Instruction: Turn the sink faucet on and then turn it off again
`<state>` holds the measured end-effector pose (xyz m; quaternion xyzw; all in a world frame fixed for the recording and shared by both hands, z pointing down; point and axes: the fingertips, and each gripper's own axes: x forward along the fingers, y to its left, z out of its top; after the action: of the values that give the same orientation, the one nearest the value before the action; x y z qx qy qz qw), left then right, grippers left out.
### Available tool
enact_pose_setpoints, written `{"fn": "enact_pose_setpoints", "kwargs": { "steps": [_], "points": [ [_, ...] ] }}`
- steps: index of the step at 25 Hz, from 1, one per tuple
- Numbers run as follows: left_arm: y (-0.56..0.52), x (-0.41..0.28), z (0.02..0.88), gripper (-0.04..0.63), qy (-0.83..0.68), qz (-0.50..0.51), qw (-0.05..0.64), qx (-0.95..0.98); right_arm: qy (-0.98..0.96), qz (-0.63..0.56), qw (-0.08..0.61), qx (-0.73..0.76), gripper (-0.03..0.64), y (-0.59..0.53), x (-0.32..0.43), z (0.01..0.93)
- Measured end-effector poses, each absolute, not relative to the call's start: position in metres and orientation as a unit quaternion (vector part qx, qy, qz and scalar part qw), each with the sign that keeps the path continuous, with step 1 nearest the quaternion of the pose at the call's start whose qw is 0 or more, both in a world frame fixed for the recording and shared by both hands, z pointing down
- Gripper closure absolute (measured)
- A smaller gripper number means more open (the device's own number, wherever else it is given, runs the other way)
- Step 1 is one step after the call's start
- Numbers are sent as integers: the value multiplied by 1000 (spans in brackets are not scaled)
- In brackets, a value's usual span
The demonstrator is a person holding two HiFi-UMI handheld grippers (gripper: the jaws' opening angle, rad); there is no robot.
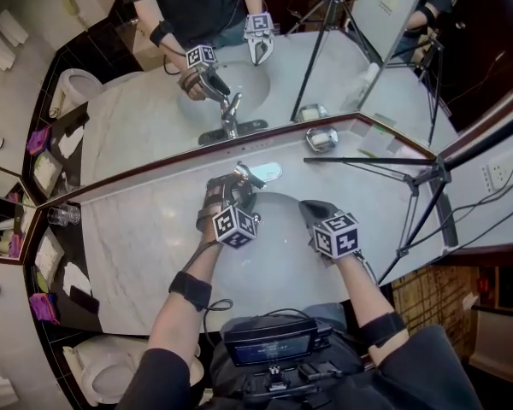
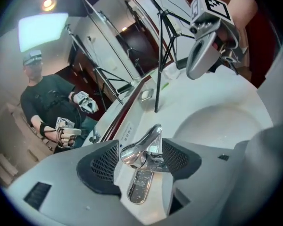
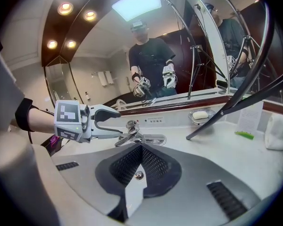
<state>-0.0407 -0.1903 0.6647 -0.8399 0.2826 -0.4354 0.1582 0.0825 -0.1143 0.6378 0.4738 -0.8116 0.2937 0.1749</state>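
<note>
The chrome faucet (image 1: 246,178) stands at the back of the white basin (image 1: 278,216). My left gripper (image 1: 237,191) is open, one jaw on each side of the faucet's lever (image 2: 142,147). The right gripper view shows the same: the left gripper (image 3: 119,123) has its two fingers spread above and below the lever (image 3: 128,136). I see no water under the spout (image 3: 153,138). My right gripper (image 1: 310,209) hangs over the basin to the right, shut on nothing, its pads meeting (image 3: 140,149) above the drain (image 3: 138,175). It also shows in the left gripper view, the right gripper (image 2: 194,73).
A wall mirror runs behind the counter. A soap dish (image 1: 321,138) with soap sits right of the faucet. Black tripod legs (image 1: 368,162) cross the counter on the right. A glass (image 1: 64,215) stands at the far left, and a toilet (image 1: 111,370) is below left.
</note>
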Motion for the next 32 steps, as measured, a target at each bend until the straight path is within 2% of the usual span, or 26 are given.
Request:
{"fn": "enact_pose_setpoints", "kwargs": {
  "steps": [4,20,26,32],
  "points": [
    [-198,-33,683,308,262,-459,184,-829,-809,298,174,477,591,-116,85,641],
    [-216,-11,700,310,256,-460,171,-833,-793,317,177,488,591,-113,106,658],
    [-216,-10,701,373,270,-451,163,-835,-793,319,176,488,591,-115,105,660],
    [-221,-10,694,393,286,-437,149,-840,-794,319,177,486,591,-116,104,661]
  ]
}}
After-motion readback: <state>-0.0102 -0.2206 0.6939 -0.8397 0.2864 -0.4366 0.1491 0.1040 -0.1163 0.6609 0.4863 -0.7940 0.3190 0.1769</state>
